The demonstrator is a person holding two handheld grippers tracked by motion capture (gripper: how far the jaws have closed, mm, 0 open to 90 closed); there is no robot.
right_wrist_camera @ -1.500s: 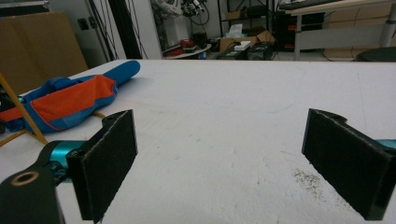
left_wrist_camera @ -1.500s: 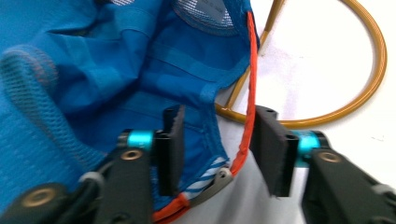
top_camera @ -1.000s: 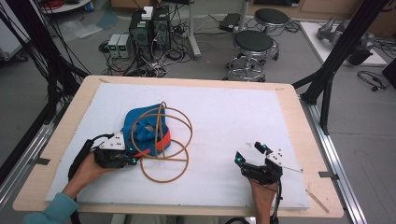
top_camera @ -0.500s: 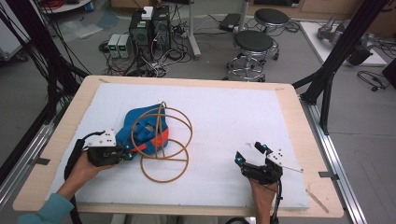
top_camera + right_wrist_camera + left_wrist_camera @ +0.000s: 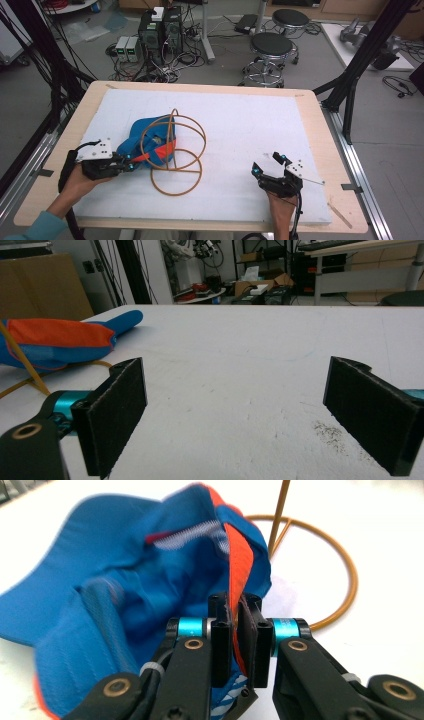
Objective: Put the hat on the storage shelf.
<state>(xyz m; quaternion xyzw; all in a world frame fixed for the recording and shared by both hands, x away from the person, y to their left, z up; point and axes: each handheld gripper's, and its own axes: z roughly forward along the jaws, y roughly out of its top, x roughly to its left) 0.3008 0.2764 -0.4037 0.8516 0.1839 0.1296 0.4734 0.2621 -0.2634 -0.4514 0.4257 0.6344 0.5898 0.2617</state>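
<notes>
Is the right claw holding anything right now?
No, the right claw stands wide open over the bare white table.

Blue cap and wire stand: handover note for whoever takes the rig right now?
Left gripper: shut on the orange trim of the blue cap, at the table's left.
Right gripper: open, holding nothing, low over the white mat at the right.
Wire stand: golden rings beside the cap, partly over it; whether the cap is hooked on it can't be told.
Done: cap gripped.
Left: probably free or seat the cap; the right gripper could steady the stand.
</notes>
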